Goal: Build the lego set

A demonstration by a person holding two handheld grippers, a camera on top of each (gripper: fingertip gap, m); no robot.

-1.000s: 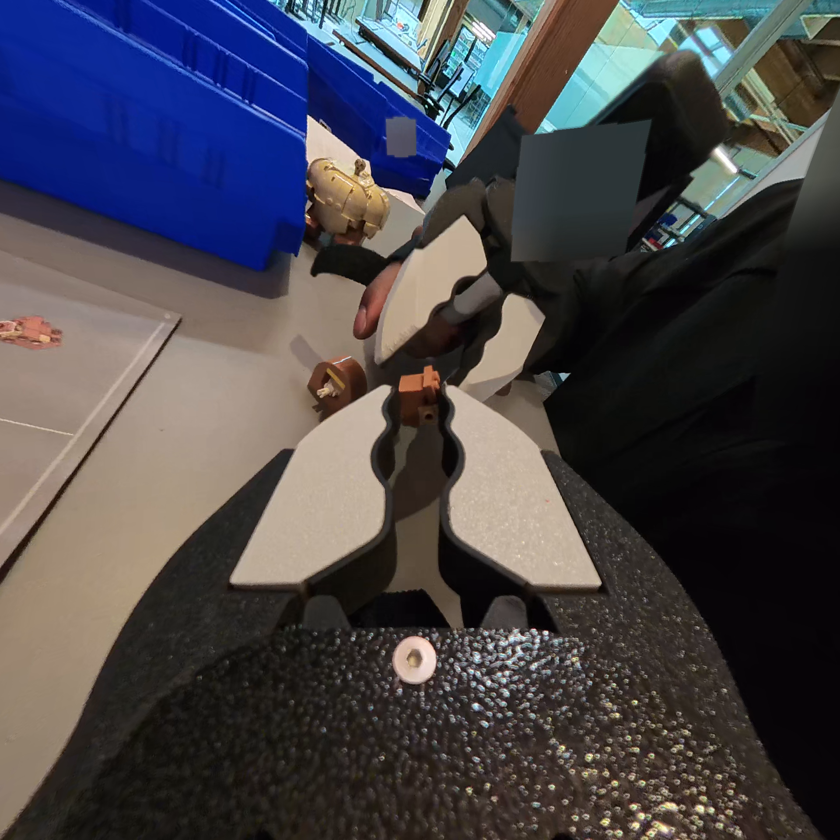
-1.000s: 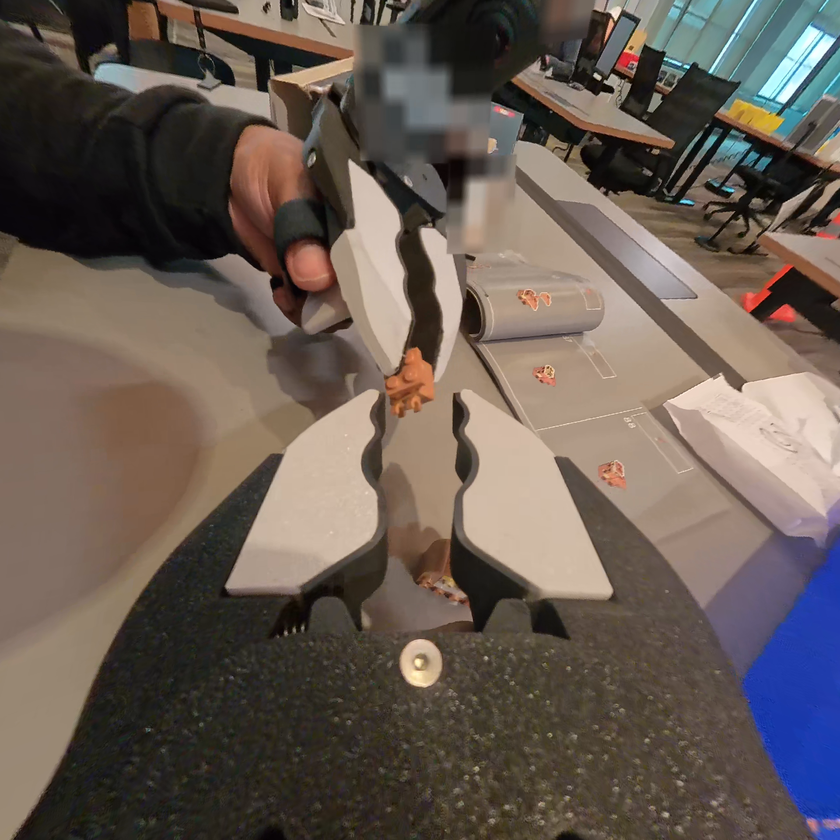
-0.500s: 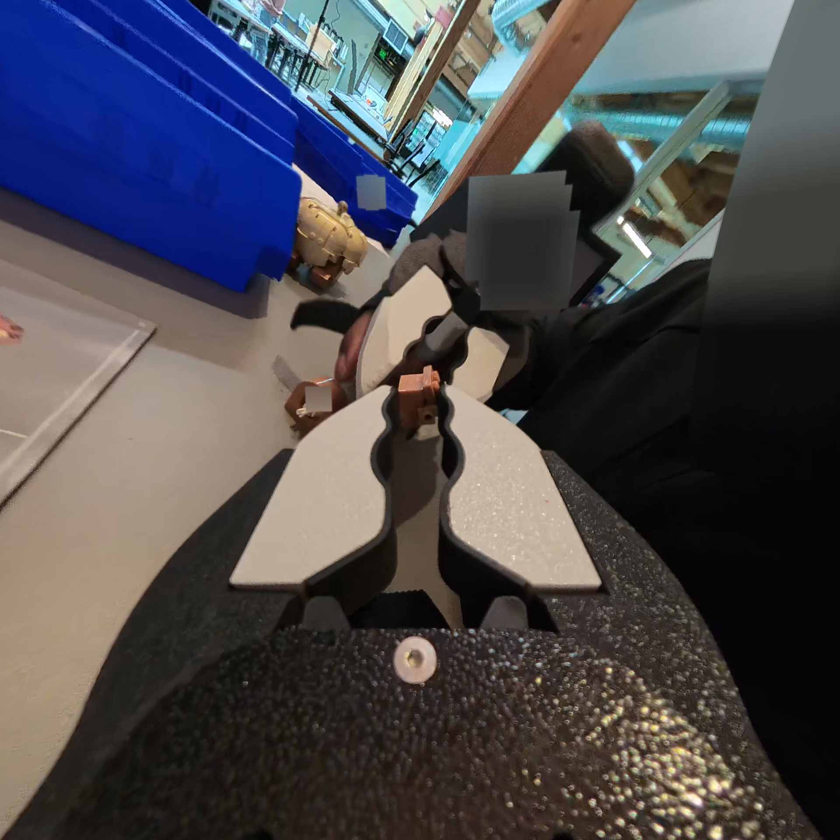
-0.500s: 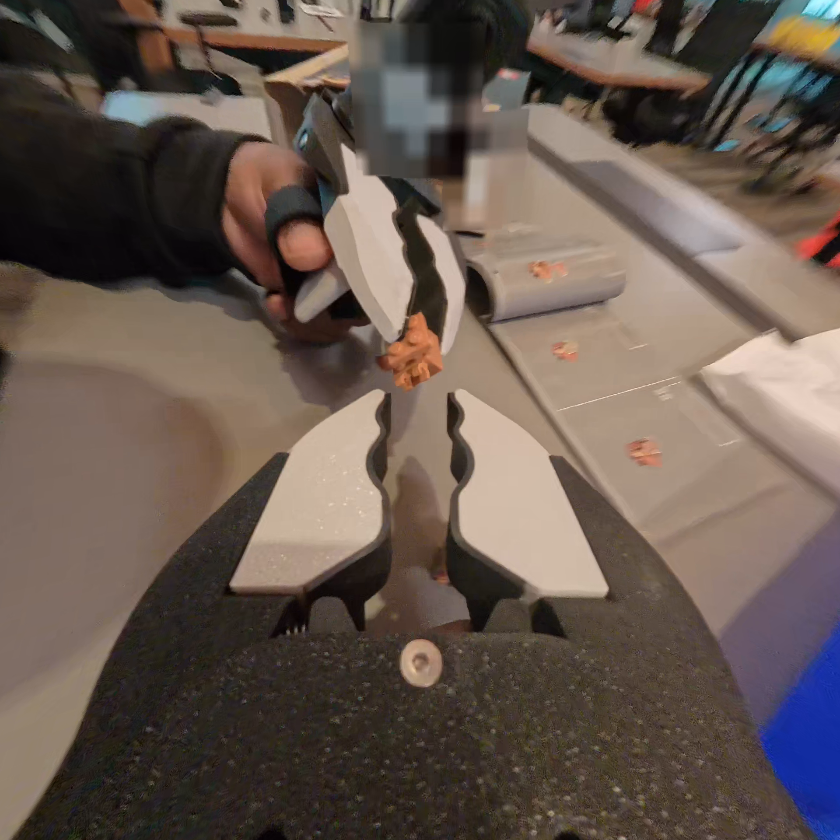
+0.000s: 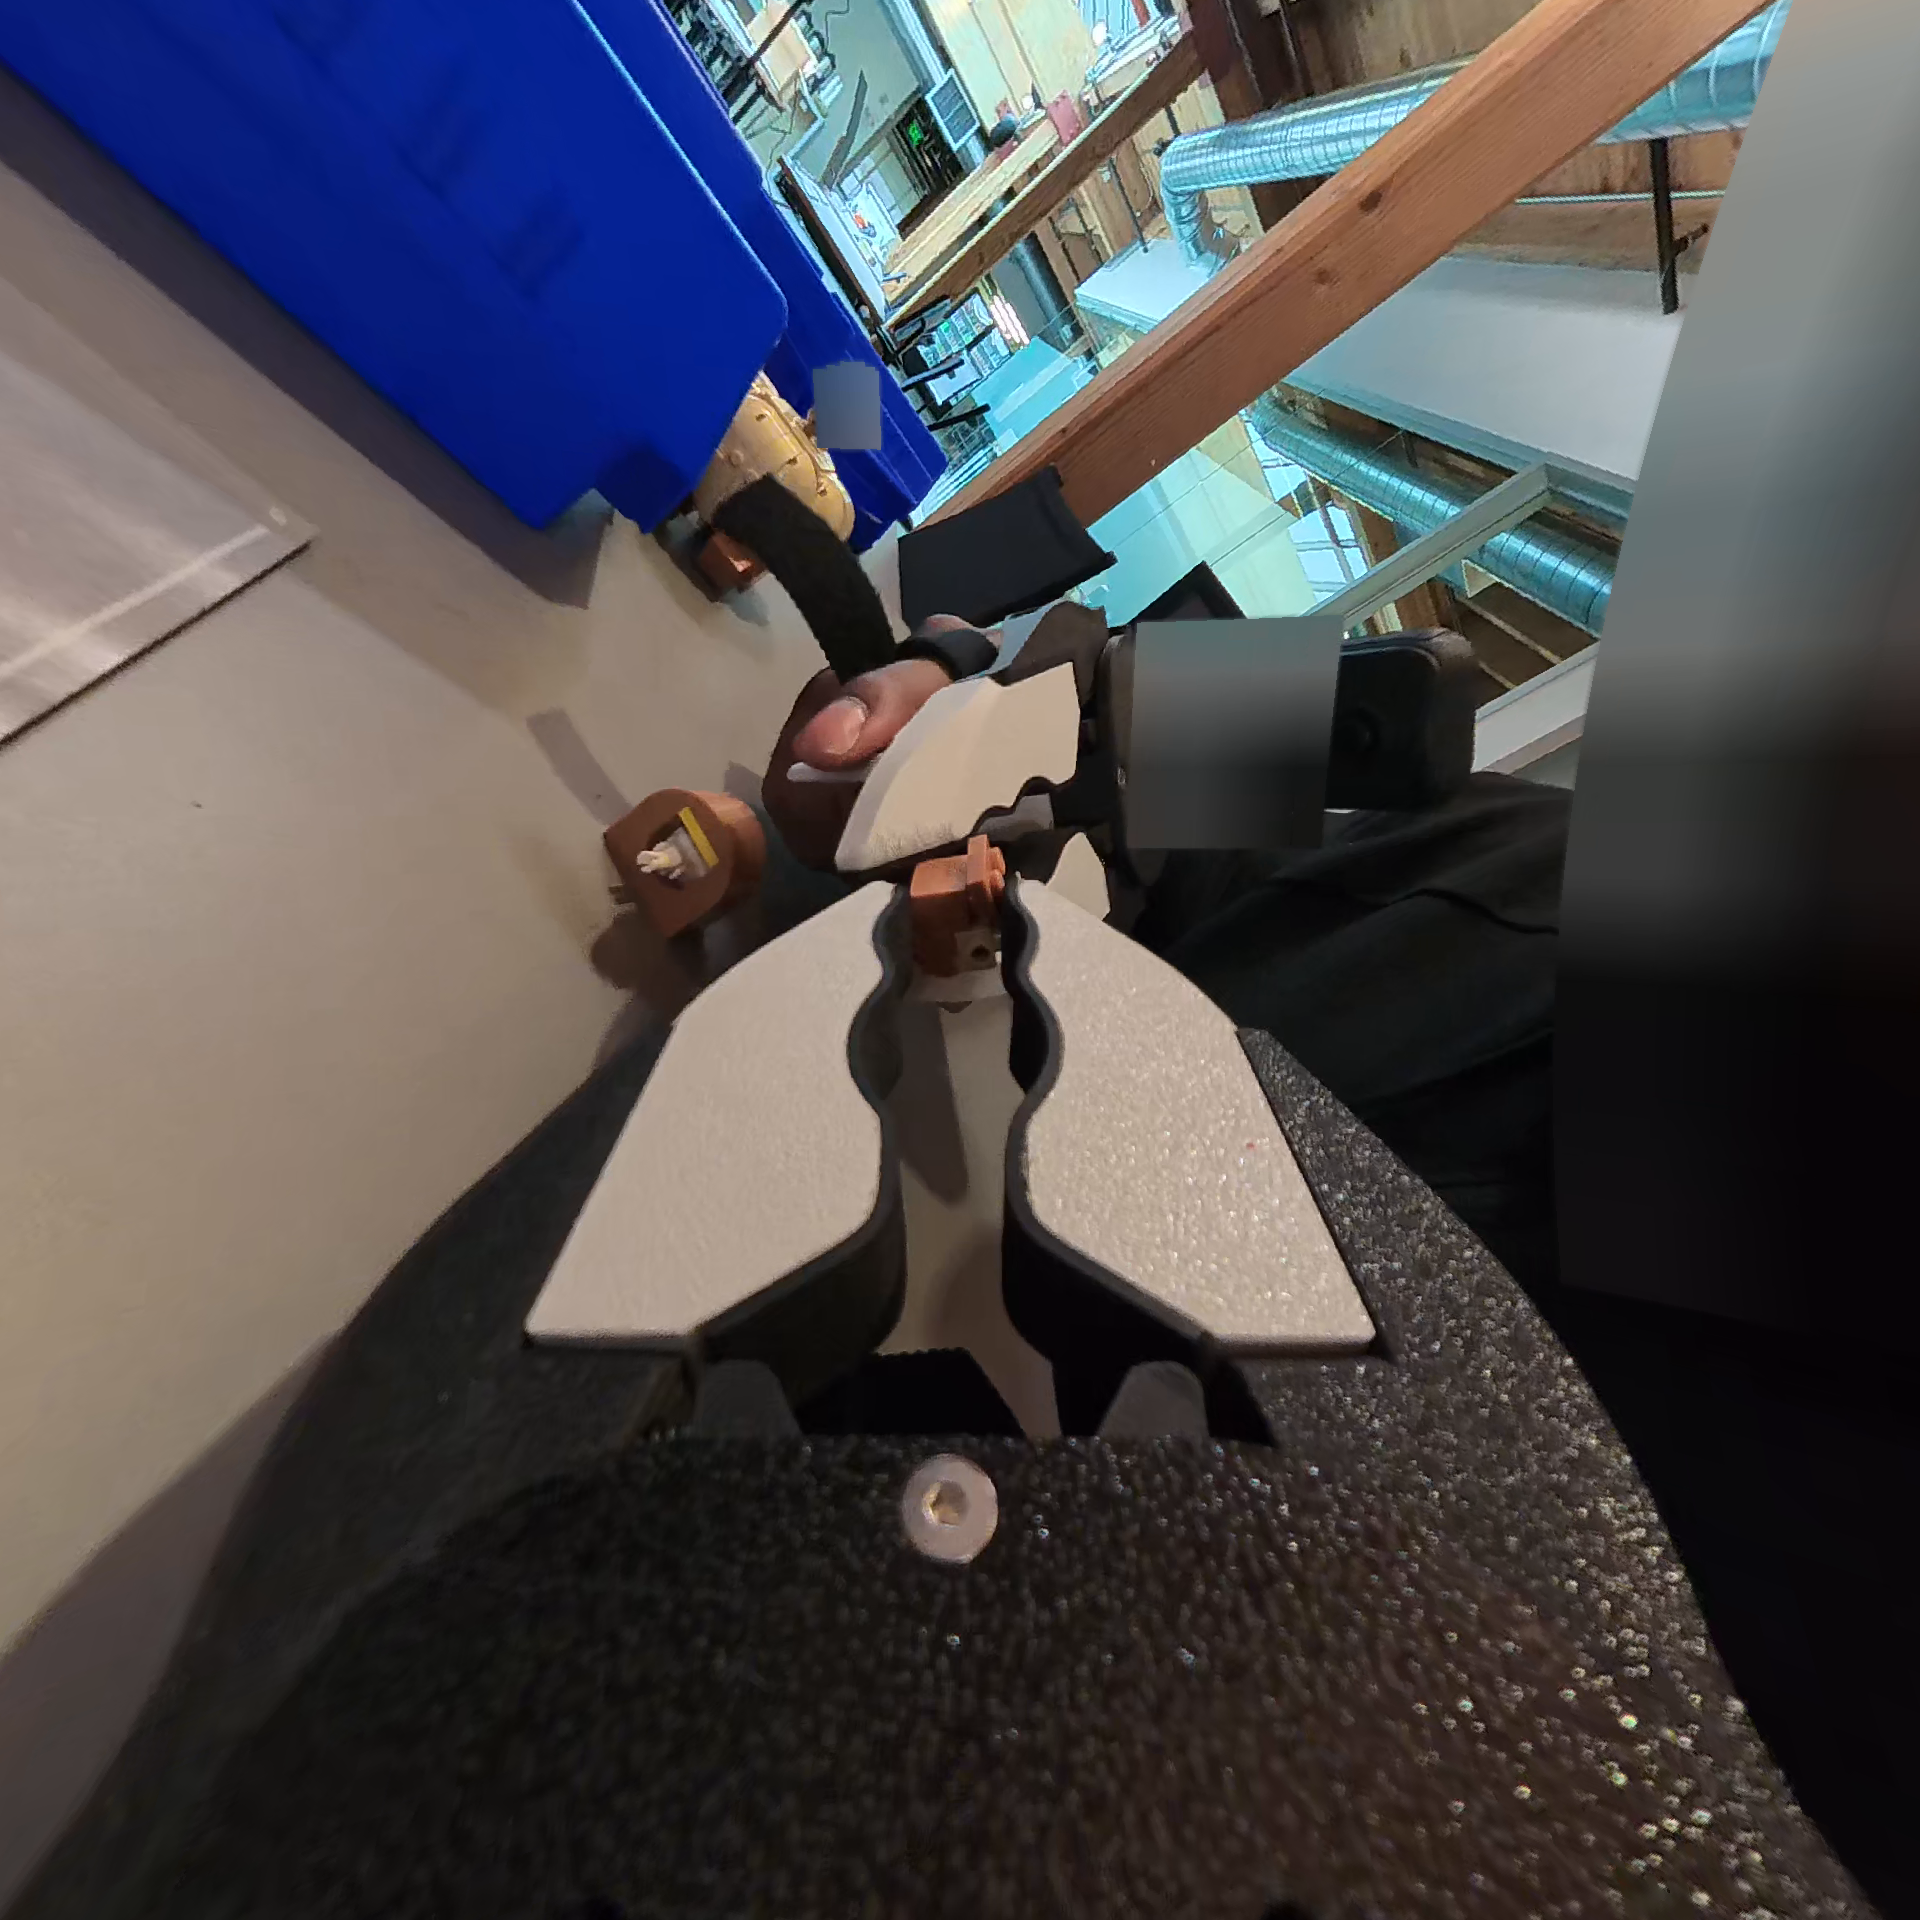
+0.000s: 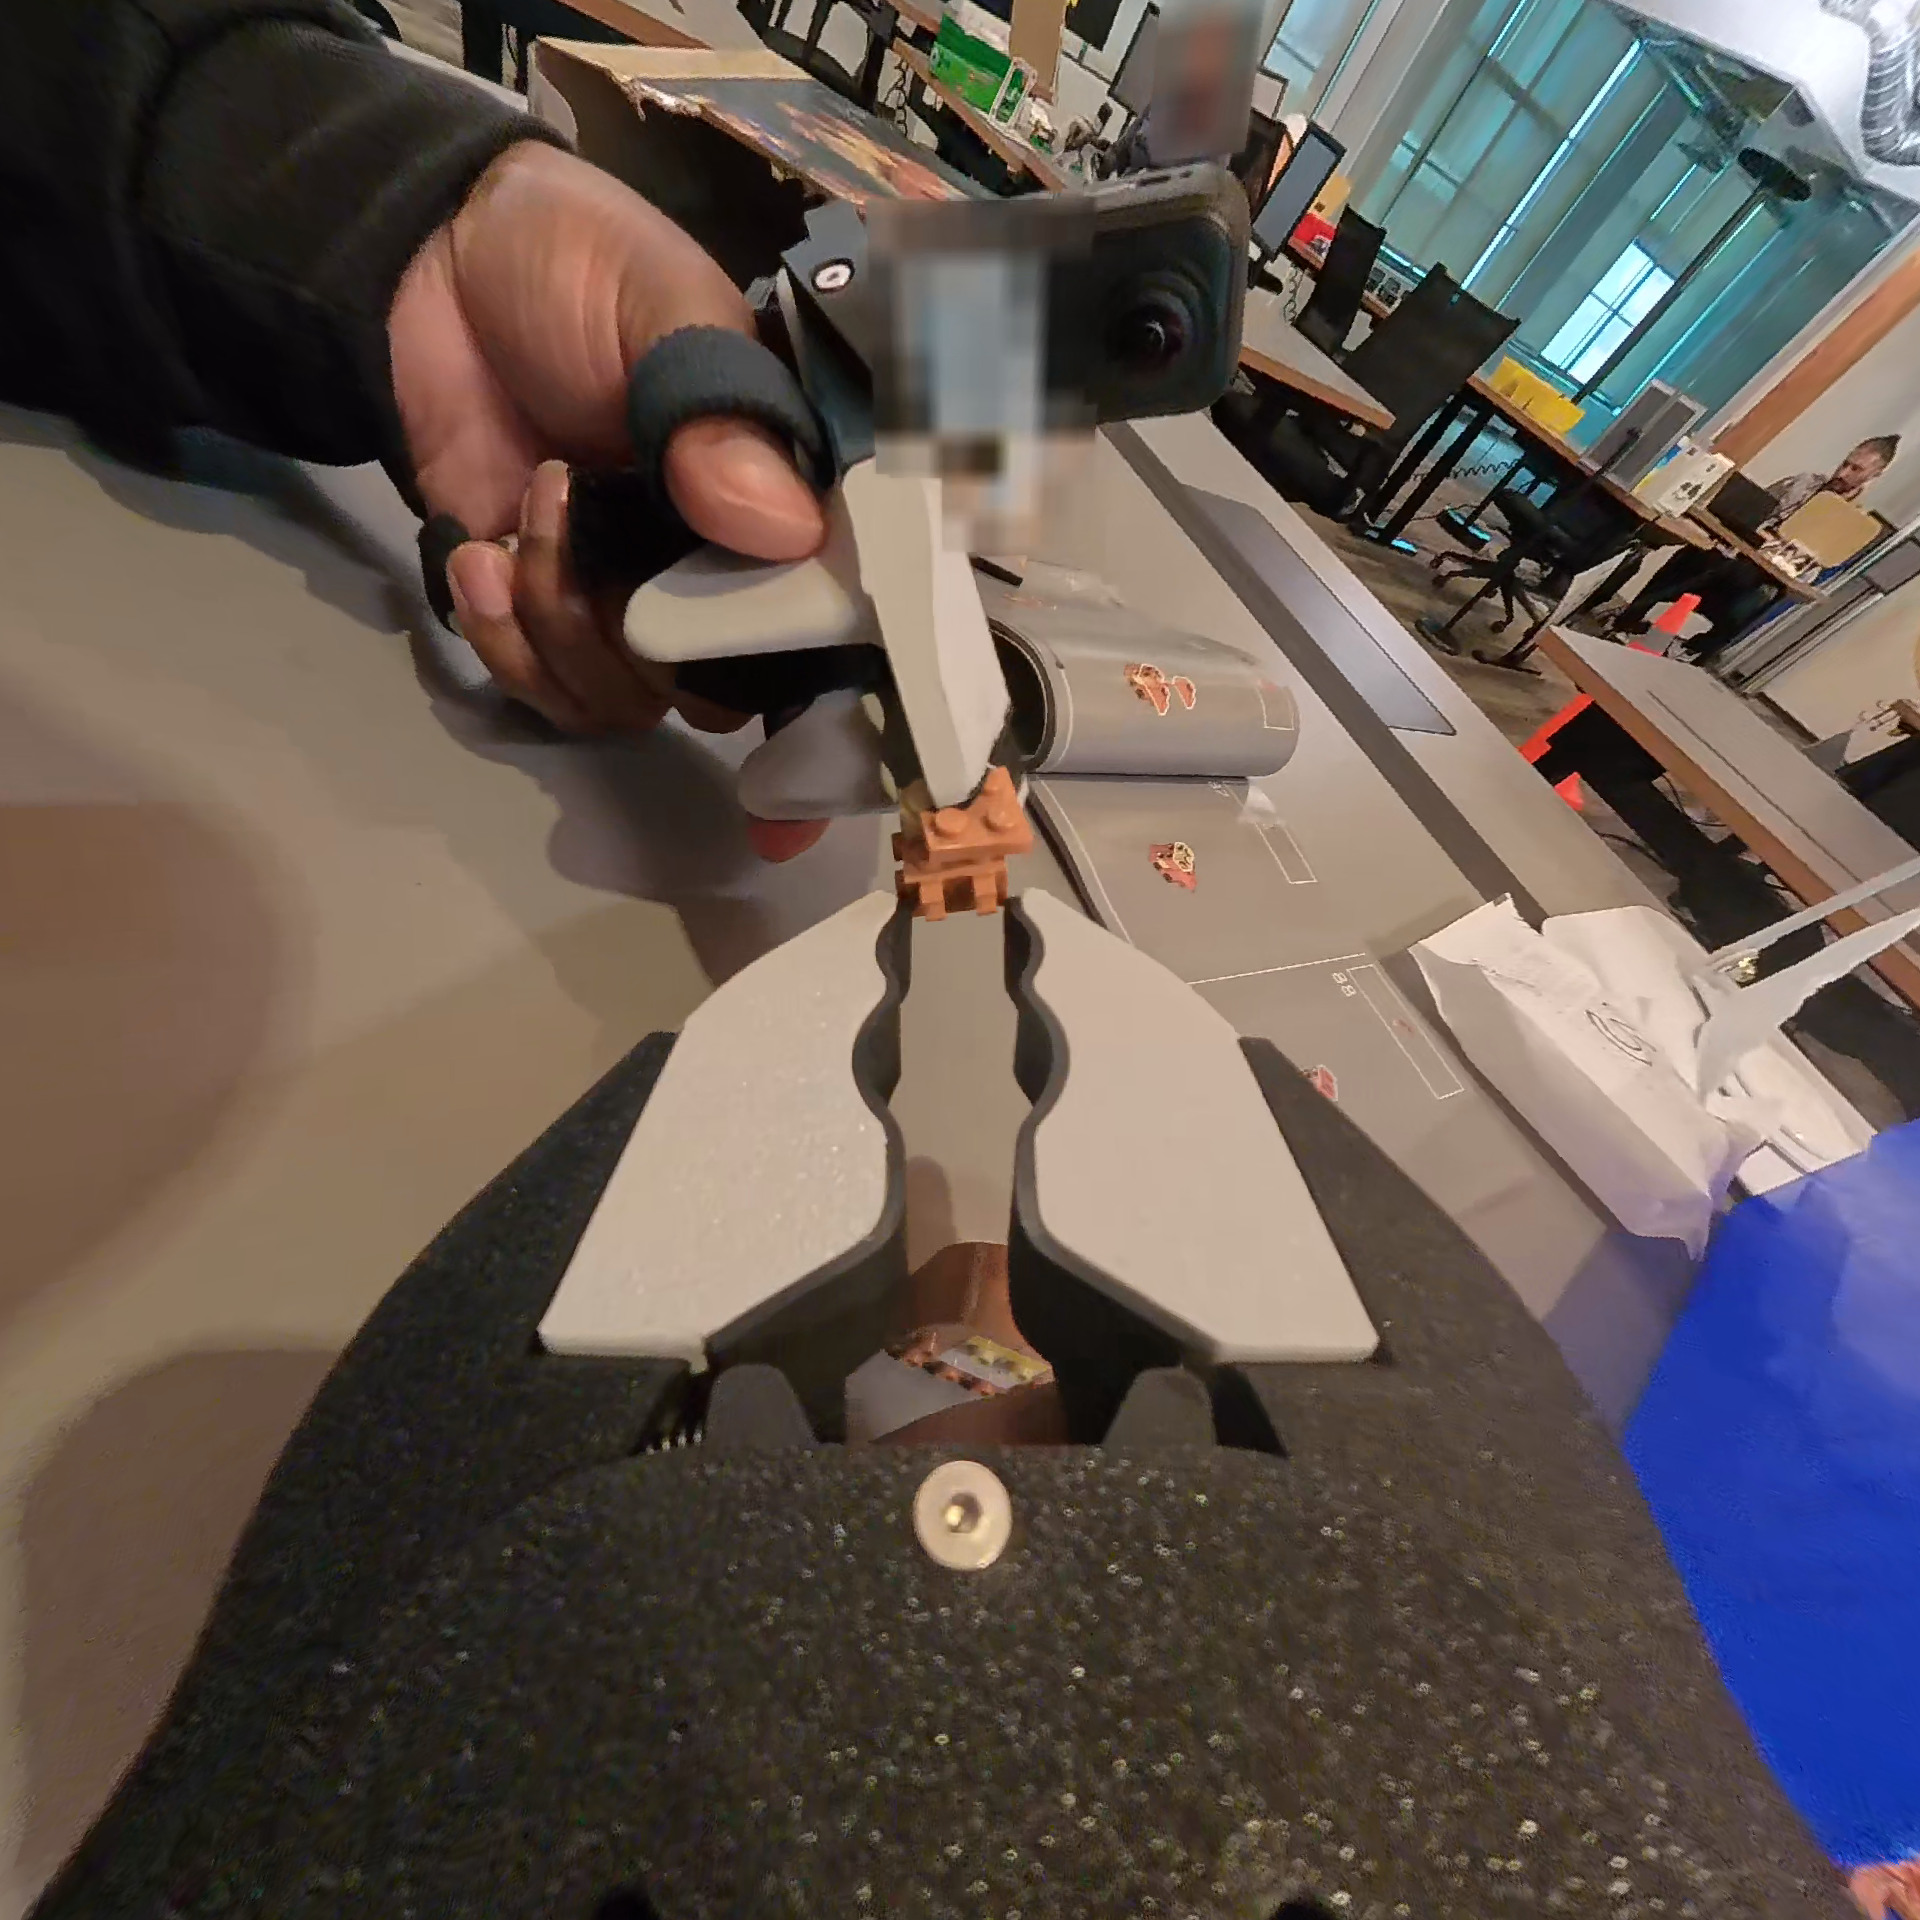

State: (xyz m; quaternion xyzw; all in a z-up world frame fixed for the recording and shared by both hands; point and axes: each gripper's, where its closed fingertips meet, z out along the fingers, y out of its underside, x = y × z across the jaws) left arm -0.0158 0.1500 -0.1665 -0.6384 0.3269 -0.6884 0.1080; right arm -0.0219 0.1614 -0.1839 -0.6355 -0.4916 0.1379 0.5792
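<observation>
Brown plastic, studded like a toy building brick, makes up the small brick assembly (image 6: pixel 961 857) that sits at the meeting point of both grippers, lifted clear of the grey tabletop (image 6: pixel 260 935). The left gripper (image 5: pixel 954 914) has its two grey fingertips clamped on the piece, pads pressed to either side of it. The right gripper (image 6: pixel 954 909) meets the same piece from the opposite side; its fingers have closed in on the lower end, and both tips appear to touch it. In the left wrist view the right gripper's pale fingers lie just beyond the brick, with the person's hand (image 5: pixel 842 727) wrapped around its handle. In the right wrist view the person's other hand (image 6: pixel 582 436), in a black sleeve with a black finger loop, holds the left gripper. On the table to the left of the left gripper lies a round brown brick piece with a yellow and white insert (image 5: pixel 681 857). Farther beyond stand large blue plastic bins (image 5: pixel 468 239), with a tan brick-built model (image 5: pixel 779 468) at their corner. Ahead and right of the right gripper lie a curled grey instruction sheet (image 6: pixel 1164 707) and crumpled white paper (image 6: pixel 1579 1060).
</observation>
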